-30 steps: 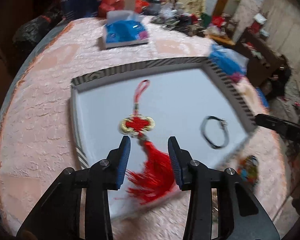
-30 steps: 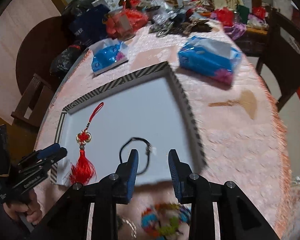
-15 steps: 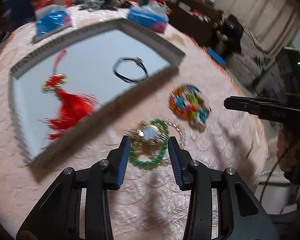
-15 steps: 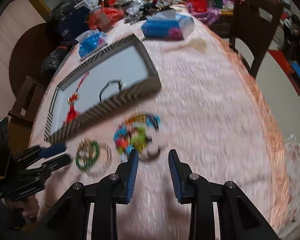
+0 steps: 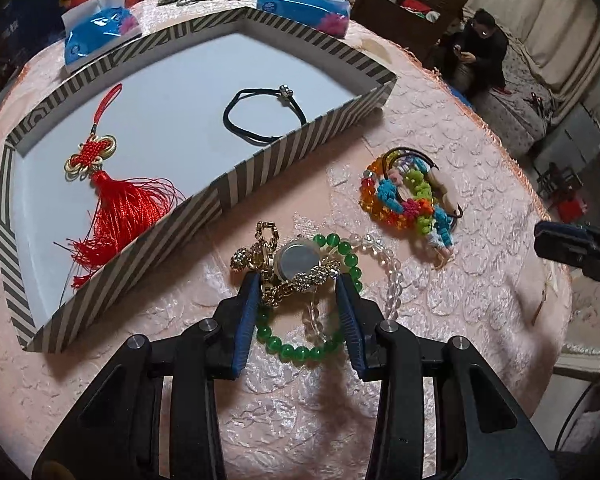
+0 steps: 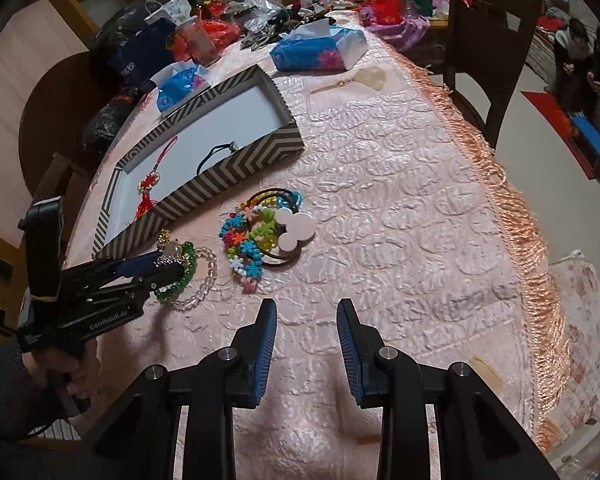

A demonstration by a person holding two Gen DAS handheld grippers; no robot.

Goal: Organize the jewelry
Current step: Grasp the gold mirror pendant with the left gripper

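tablecloth (image 5: 440, 300): pale pink, embossed scallop pattern; peach fringe
tray (image 5: 292, 148): white inside; walls striped grey-brown and cream
tassel charm (image 5: 112, 200): red knot and threads, gold loops
hair tie (image 5: 256, 114): black, silver bead
bead bracelet (image 5: 300, 348): green
second bracelet (image 5: 392, 268): clear beads
watch (image 5: 296, 260): gold, sparkling links
braided bands (image 5: 408, 200): orange, blue, lime, pink
tissue packs (image 5: 304, 0): blue, pink flowers
gripper pads (image 5: 246, 320): blue on black

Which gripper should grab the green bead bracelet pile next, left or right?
Left. The left gripper straddles the green bead bracelet and gold watch, jaws just narrowing, nothing pinched yet. The right gripper hovers over bare tablecloth, nothing between its fingers.
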